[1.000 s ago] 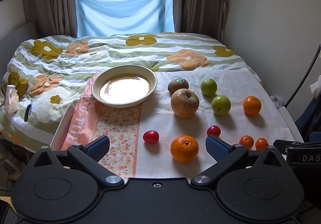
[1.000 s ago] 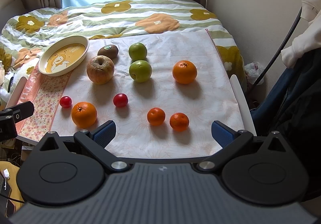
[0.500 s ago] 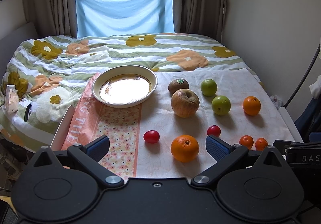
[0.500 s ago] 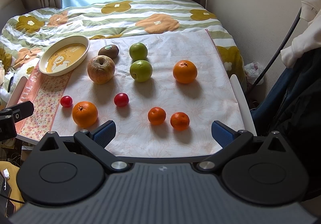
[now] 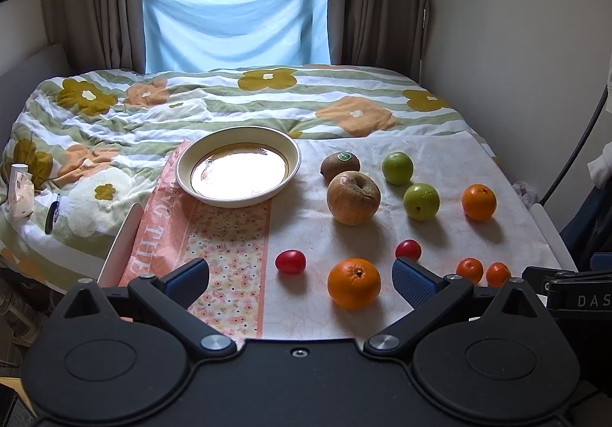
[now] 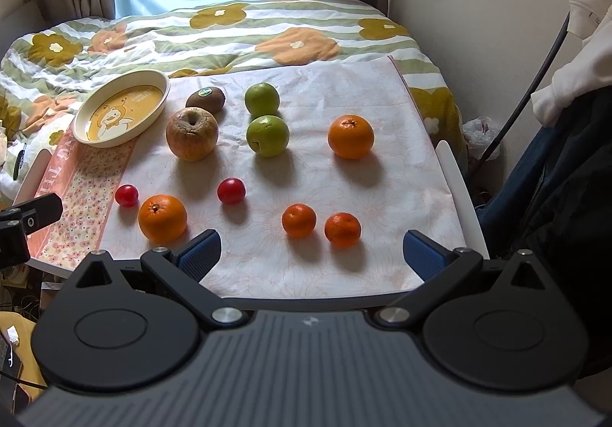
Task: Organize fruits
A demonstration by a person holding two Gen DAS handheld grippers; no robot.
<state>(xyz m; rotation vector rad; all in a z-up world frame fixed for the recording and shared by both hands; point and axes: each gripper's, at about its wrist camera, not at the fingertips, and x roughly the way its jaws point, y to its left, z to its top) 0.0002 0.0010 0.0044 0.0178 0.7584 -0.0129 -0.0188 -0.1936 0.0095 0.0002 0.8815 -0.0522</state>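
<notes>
Only the right wrist view shows the plate's duck print; left gripper and right gripper both gape empty.

left tongs — black, blue pads, silver screws; right tongs — black linkage, grey ribbed body

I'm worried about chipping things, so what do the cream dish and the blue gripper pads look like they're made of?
The dish looks like glossy melamine or glazed ceramic: it throws a strong window glare and carries a printed cartoon; which one I cannot tell. The pads on the left gripper look like matte rubber or soft plastic, with a fine ribbed texture.
</notes>
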